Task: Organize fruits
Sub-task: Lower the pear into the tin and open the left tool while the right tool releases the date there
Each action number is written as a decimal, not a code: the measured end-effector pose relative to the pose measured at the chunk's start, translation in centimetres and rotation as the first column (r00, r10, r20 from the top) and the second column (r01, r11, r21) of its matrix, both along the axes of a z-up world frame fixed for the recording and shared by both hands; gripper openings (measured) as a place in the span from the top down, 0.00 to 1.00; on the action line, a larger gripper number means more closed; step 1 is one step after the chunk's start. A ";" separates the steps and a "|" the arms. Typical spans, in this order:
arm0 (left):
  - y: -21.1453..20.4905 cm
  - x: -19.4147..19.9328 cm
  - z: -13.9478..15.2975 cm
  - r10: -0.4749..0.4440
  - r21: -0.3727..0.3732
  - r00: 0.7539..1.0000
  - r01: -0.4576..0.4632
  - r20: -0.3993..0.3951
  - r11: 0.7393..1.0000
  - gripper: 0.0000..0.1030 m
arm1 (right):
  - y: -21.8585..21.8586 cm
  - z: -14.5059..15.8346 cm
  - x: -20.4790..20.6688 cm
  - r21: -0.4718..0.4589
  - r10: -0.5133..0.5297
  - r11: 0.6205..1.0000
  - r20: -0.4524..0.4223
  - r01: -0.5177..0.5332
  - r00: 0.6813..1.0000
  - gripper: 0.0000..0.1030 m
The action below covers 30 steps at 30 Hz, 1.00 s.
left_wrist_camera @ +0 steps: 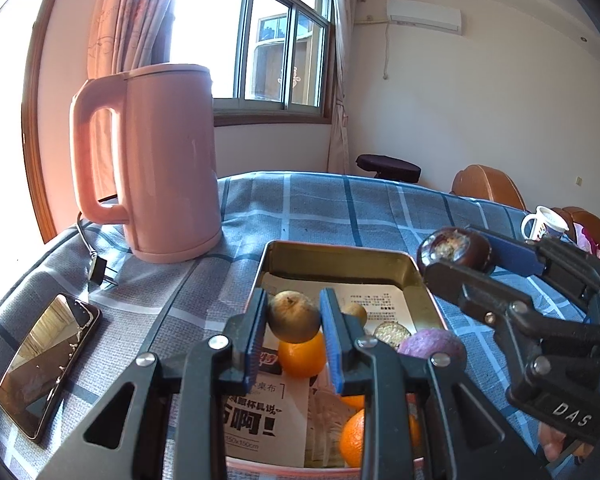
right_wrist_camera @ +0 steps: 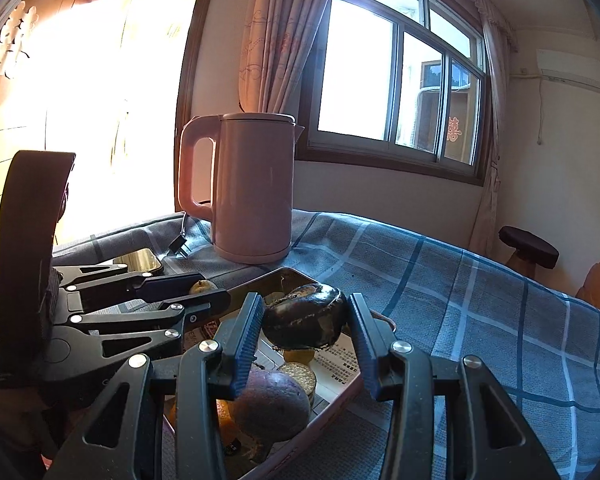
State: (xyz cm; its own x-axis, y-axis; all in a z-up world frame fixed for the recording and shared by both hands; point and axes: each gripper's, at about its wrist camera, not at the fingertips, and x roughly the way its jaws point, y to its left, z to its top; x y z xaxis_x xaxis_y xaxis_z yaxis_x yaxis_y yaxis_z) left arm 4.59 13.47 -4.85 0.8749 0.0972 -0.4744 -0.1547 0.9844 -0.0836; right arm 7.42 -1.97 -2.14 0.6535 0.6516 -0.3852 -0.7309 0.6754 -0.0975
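Over the metal tin (left_wrist_camera: 416,276) on the checked tabletop (left_wrist_camera: 380,208): my left tool (left_wrist_camera: 294,320) clamps a small brown fruit (left_wrist_camera: 294,316), my right tool (right_wrist_camera: 304,320) a dark halved fruit (right_wrist_camera: 304,322), both lifted for sorting; oranges (left_wrist_camera: 302,354) remain inside.

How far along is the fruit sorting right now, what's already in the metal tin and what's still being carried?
Done: oranges, a dusty purple round fruit and a cut half lie in the rectangular metal tin. In hand: the left gripper clamps a small brown round fruit, the right gripper a dark cut fruit half, both above the tin. Left: setting both down.
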 end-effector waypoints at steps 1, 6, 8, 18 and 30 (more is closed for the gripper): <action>0.1 0.0 0.0 0.001 -0.003 1.000 -0.001 -0.003 1.000 0.72 | 0.2 -0.1 0.0 -0.004 0.002 1.000 -0.001 -0.002 1.000 0.56; 0.5 0.1 -0.1 0.001 -0.014 1.000 -0.002 -0.016 1.000 0.72 | 1.0 -0.6 0.2 -0.020 0.006 1.000 -0.012 -0.006 1.000 0.56; 0.6 0.2 -0.2 0.003 -0.017 1.000 -0.003 -0.023 1.000 0.72 | 1.3 -0.7 0.4 -0.027 0.007 1.000 -0.018 -0.008 1.000 0.56; 0.9 0.8 -0.8 -0.012 -0.043 0.998 0.009 -0.067 0.999 0.72 | 2.7 -1.9 1.2 -0.088 0.023 0.996 -0.073 -0.030 0.997 0.55; 1.1 0.7 -0.8 0.006 -0.038 0.998 -0.009 -0.070 0.999 0.70 | 3.2 -3.2 2.1 -0.126 0.020 0.991 -0.128 -0.036 0.992 0.48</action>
State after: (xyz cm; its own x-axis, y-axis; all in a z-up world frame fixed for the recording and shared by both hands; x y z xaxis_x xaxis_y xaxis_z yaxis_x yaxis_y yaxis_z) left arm 5.28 14.55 -5.66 0.8390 0.0843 -0.5376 -0.1692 0.9794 -0.1103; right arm 9.53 1.19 -5.30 0.5765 0.6094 -0.5443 -0.7615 0.6423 -0.0873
